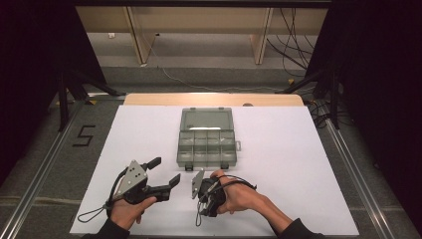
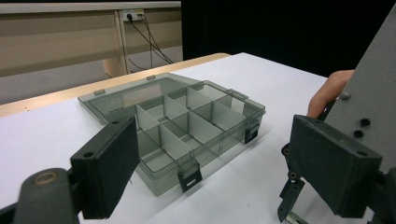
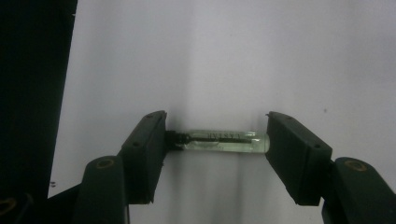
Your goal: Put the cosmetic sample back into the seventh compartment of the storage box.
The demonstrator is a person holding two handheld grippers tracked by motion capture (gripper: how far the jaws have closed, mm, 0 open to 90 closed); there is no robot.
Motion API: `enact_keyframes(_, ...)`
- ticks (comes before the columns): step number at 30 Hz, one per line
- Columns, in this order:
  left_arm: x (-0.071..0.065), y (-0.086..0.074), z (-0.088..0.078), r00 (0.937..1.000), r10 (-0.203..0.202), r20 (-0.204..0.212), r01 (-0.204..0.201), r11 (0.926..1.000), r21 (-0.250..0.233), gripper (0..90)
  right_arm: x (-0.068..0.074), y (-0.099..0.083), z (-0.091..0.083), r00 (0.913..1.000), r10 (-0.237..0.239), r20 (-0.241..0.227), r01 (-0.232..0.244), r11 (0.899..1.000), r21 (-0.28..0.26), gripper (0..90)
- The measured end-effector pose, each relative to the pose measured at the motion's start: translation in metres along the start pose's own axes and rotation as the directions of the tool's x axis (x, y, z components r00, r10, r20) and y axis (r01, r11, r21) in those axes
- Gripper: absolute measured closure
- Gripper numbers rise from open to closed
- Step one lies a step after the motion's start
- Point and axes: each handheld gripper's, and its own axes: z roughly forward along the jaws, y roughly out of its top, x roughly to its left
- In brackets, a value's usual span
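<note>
A smoky clear organiser box (image 1: 206,144) lies on the white table with its lid (image 1: 206,119) folded flat behind it and its compartments empty. In the left gripper view the box (image 2: 187,123) sits just ahead of my open left gripper (image 2: 212,158). That left gripper (image 1: 165,171) hovers left of the box's front edge, jaws wide apart and holding nothing. My right gripper (image 1: 201,191) points down at the table in front of the box. A small clear tube (image 3: 217,140) with a dark end lies lengthwise between the right gripper's (image 3: 216,144) jaws, touching both.
The white sheet (image 1: 298,164) covers the table, whose wooden far edge (image 1: 214,98) shows behind the box. Black stands and cables lie on the floor at both sides. The right gripper's grey plate (image 2: 369,88) stands close at the right in the left gripper view.
</note>
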Motion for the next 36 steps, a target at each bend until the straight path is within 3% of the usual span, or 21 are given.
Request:
enact_keyframes(4, 0.000, 0.000, -0.001, 1.0000, 0.000, -0.004, 0.000, 1.0000, 0.005, 15.9, 0.000, 0.000, 0.000, 1.0000, 0.002, 0.006, -0.002, 1.000, -0.002, 40.1)
enact_keyframes(8, 0.000, 0.000, -0.001, 1.0000, 0.000, -0.003, 0.000, 1.0000, 0.006, 15.9, -0.003, 0.000, -0.006, 0.9990, 0.004, 0.046, -0.003, 1.000, -0.022, 40.1)
enact_keyframes(14, 0.000, 0.001, -0.001, 1.0000, 0.000, -0.003, 0.000, 1.0000, 0.006, 15.9, -0.009, -0.005, -0.023, 0.9945, 0.053, 0.091, -0.046, 0.995, -0.083, 40.1)
enact_keyframes(36, 0.000, 0.001, -0.001, 1.0000, 0.001, -0.003, -0.001, 1.0000, 0.005, 15.9, -0.016, -0.006, -0.045, 0.9874, 0.081, 0.136, -0.060, 0.987, -0.148, 40.1)
